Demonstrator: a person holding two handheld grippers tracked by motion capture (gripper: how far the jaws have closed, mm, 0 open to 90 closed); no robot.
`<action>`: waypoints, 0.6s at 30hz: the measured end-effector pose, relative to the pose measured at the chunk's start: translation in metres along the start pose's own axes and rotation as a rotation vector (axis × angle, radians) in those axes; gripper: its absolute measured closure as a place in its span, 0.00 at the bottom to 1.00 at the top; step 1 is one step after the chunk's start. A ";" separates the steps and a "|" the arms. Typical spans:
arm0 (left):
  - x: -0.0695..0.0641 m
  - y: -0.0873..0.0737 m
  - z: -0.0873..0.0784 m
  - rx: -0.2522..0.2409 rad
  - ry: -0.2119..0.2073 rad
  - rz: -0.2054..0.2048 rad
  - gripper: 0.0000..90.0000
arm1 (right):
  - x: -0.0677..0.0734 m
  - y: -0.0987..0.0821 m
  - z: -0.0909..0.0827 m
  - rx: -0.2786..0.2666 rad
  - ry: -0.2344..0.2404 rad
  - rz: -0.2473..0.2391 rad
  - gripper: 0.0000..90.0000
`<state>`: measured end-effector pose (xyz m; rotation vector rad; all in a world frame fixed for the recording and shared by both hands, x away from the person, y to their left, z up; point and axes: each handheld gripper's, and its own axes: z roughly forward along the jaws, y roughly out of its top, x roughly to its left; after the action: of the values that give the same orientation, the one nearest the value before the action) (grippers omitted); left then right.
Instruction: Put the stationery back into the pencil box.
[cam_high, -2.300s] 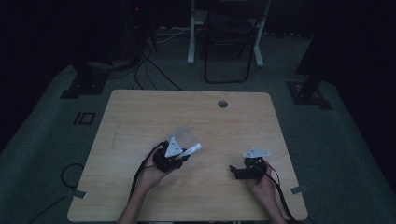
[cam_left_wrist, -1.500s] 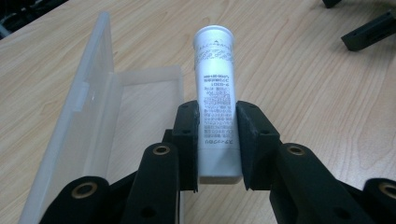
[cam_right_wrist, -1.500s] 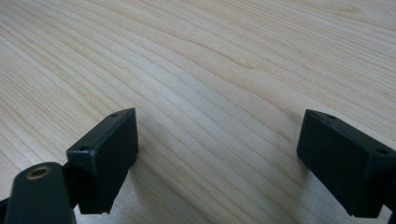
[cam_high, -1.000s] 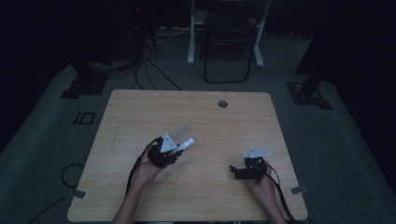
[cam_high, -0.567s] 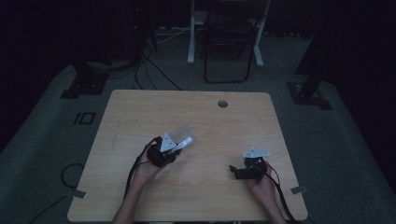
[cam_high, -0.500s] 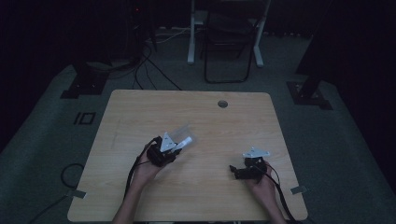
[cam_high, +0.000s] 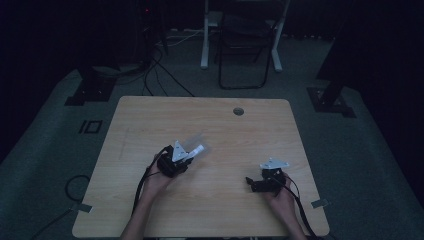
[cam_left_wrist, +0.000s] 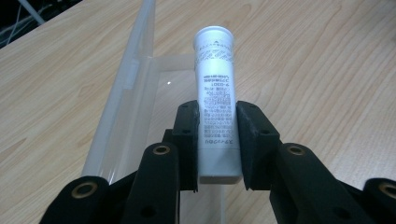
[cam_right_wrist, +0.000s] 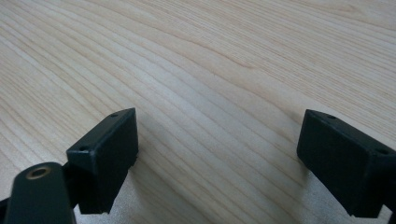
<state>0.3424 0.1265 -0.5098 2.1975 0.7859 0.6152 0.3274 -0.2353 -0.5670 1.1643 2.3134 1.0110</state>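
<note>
We hold the white tube (cam_left_wrist: 218, 107) clamped near its base between the left gripper's (cam_left_wrist: 218, 140) fingers, poised over the clear plastic case (cam_left_wrist: 135, 88), likely to set it in. Our right gripper (cam_right_wrist: 217, 154) rests wide and empty. The desk (cam_high: 150, 115) offers free room all round.

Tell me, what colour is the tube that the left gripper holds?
The tube is white with small grey print, clearest in the left gripper view.
</note>
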 end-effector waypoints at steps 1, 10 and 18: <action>0.001 0.000 0.001 0.000 0.000 -0.002 0.79 | 0.000 0.000 0.000 0.000 0.000 0.000 0.14; 0.003 -0.002 0.002 -0.003 0.012 -0.012 0.79 | 0.000 0.000 0.000 0.000 0.000 0.000 0.14; 0.005 -0.003 0.003 -0.003 0.036 -0.014 0.79 | 0.000 0.000 0.000 0.000 0.000 0.000 0.14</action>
<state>0.3472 0.1303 -0.5126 2.1819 0.8176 0.6498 0.3274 -0.2353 -0.5670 1.1650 2.3136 1.0110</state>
